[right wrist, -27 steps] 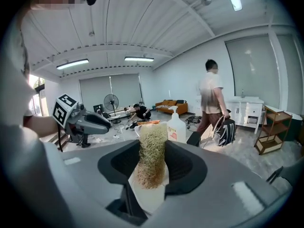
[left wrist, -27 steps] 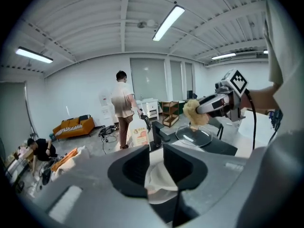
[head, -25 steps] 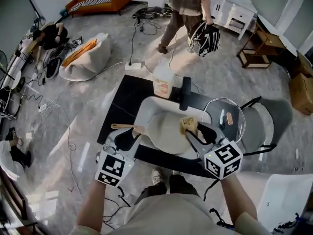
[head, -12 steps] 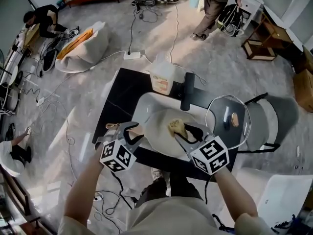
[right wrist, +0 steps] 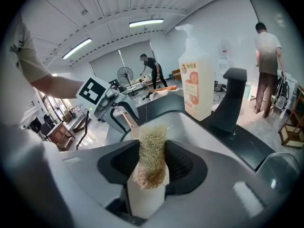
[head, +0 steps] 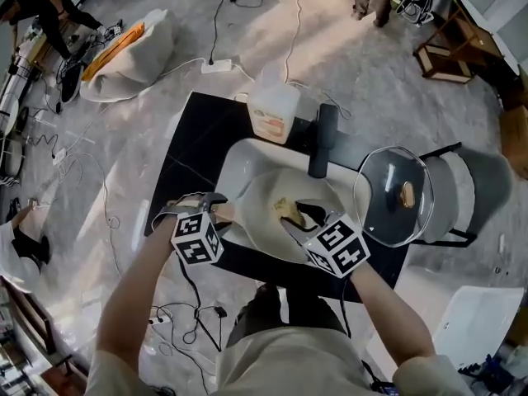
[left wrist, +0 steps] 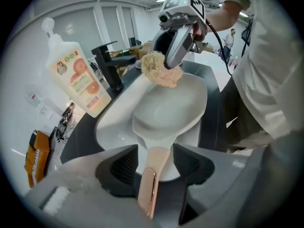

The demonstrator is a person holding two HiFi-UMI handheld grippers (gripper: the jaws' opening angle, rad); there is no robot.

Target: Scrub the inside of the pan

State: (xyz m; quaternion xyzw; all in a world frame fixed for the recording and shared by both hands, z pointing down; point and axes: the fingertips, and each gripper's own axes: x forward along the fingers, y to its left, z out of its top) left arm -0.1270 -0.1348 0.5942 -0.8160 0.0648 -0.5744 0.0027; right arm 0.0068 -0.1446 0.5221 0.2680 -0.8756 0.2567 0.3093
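Note:
A cream pan (head: 276, 221) lies in the white sink (head: 239, 159), its rose-gold handle (head: 224, 213) pointing left. My left gripper (left wrist: 156, 158) points steeply down over that handle (left wrist: 151, 184). Its jaws have just been opening, and the handle lies between them with a gap on each side. My right gripper (right wrist: 152, 158) is shut on a tan fibrous scrubber (right wrist: 151, 151). In the head view the scrubber (head: 285, 209) hangs just above the inside of the pan. Seen from the left gripper view, the scrubber (left wrist: 159, 70) is over the pan's far rim (left wrist: 190, 87).
A black faucet (head: 322, 147) stands behind the sink, and a soap bottle (head: 272, 110) beside it. A glass lid (head: 400, 196) rests on the black counter (head: 194, 167) at the right. Cables and a beanbag (head: 124, 52) lie on the floor. A person stands at the far back.
Both grippers have come down to the sink. The left one now straddles the pan handle. The scrubber has sunk toward the pan. The person at the back has walked farther off.

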